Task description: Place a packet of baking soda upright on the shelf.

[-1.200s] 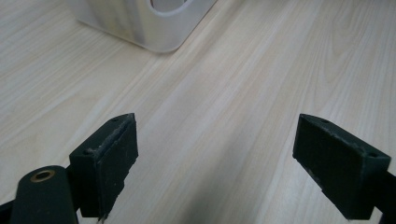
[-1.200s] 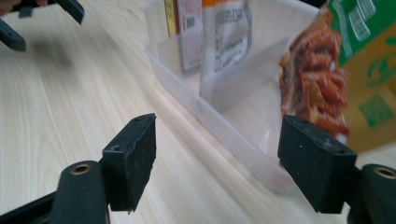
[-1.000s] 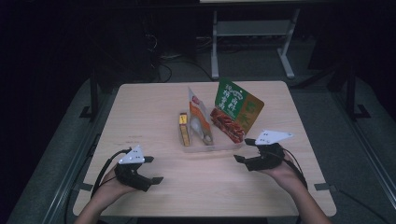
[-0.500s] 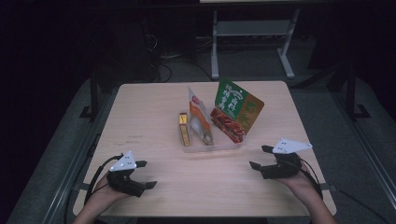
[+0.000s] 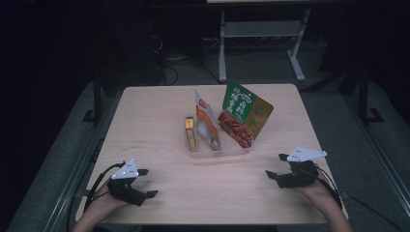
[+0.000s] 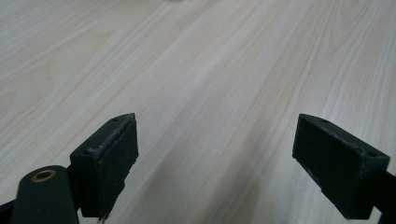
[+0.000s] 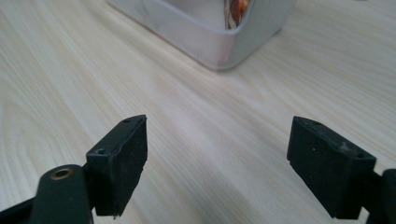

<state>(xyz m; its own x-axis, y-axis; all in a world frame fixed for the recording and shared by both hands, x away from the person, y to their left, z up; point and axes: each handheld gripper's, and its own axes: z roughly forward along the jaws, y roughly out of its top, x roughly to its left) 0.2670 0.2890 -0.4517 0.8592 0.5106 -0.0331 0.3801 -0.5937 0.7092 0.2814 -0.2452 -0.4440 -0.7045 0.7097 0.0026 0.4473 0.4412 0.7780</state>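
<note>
A clear plastic tray (image 5: pixel 220 153) stands mid-table with snack packs upright in it: a green packet (image 5: pixel 240 104), a red one (image 5: pixel 235 129), a white-and-orange pouch (image 5: pixel 205 123) and a yellow bar (image 5: pixel 191 135). My left gripper (image 5: pixel 147 182) rests low at the near left, well away from the tray. It is open, with bare wood between its jaws (image 6: pixel 215 158). My right gripper (image 5: pixel 276 166) sits low at the near right, to the right of the tray's front corner. It is open and empty (image 7: pixel 217 158), facing that tray corner (image 7: pixel 205 32) from a short way off.
The light wooden table (image 5: pixel 159 121) has bare surface to the left of the tray and in front of it. Beyond the far edge, a white metal stand (image 5: pixel 261 34) and cables stand on the dark floor.
Both hands have drawn back toward the near edge. The right gripper slid right and away from the tray, and the left slipped a little left. Both stay open.
</note>
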